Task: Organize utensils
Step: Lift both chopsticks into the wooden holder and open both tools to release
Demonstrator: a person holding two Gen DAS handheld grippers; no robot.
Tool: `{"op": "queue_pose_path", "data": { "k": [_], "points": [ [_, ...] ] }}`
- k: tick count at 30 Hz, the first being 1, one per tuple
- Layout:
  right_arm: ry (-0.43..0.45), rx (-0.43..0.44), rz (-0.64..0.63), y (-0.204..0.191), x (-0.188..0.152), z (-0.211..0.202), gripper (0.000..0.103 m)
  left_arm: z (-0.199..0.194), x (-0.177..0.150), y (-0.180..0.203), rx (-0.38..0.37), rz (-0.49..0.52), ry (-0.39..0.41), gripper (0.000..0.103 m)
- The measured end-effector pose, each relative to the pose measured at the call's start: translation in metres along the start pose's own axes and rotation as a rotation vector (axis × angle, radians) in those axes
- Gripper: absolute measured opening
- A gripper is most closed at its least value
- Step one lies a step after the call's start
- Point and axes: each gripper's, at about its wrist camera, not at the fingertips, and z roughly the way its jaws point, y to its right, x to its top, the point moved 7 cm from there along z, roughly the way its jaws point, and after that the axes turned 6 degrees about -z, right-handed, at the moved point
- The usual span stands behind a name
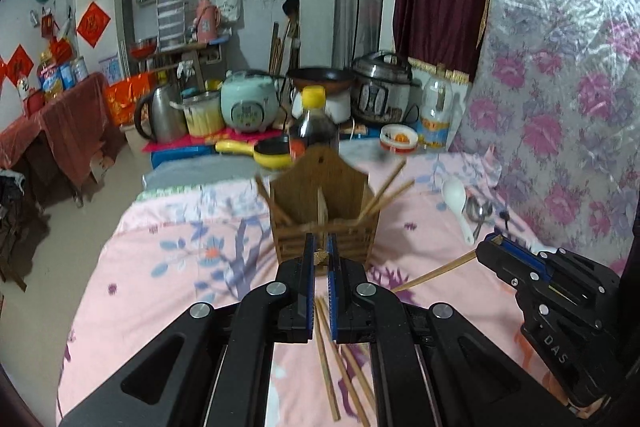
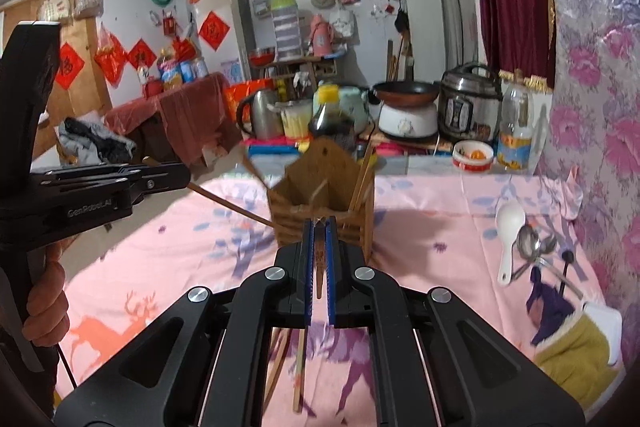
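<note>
The left gripper [image 1: 320, 247] pinches one chopstick [image 1: 326, 351] before the wooden holder [image 1: 324, 207], while, seen from the right wrist, the right gripper [image 2: 319, 233] clamps another chopstick [image 2: 299, 367]; next, probably, tipping both into its compartments.

Landmark: pressure cooker [image 1: 380, 89]. A wok [image 1: 320, 77] on a white base stands just beside it; beyond the wok, a pale green rice cooker [image 1: 249, 103], then a steel kettle [image 1: 158, 113]. A dark sauce bottle [image 1: 314, 121] stands nearer the camera.

One wooden holder [image 2: 324, 203], one white spoon [image 2: 509, 233] (chopsticks too blurred to count).
</note>
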Motion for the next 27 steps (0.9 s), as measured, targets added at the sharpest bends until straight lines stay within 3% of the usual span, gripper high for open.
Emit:
{"op": "queue_pose_path", "data": {
  "k": [7,13,17,24,27],
  "points": [
    [0.14,-0.039,0.055,0.013,0.052,0.002,0.006,-0.006,0.043,-0.005,0.013,-0.052,0.077,0.006],
    [0.191,-0.095,0.065,0.015,0.071,0.025,0.006,0.025,0.046,-0.015,0.06,-0.121,0.086,0.006],
    [0.171,-0.088,0.061,0.014,0.069,0.048,0.006,0.047,0.039,-0.022,0.06,-0.147,0.058,0.006],
    [0.019,-0.089,0.036,0.016,0.044,0.103,0.011,0.086,0.027,-0.032,0.014,-0.186,-0.019,0.006],
    [0.005,-0.069,0.067,0.019,0.042,0.105,0.011,0.094,0.025,-0.039,0.017,-0.203,-0.043,0.007]
  ]
}}
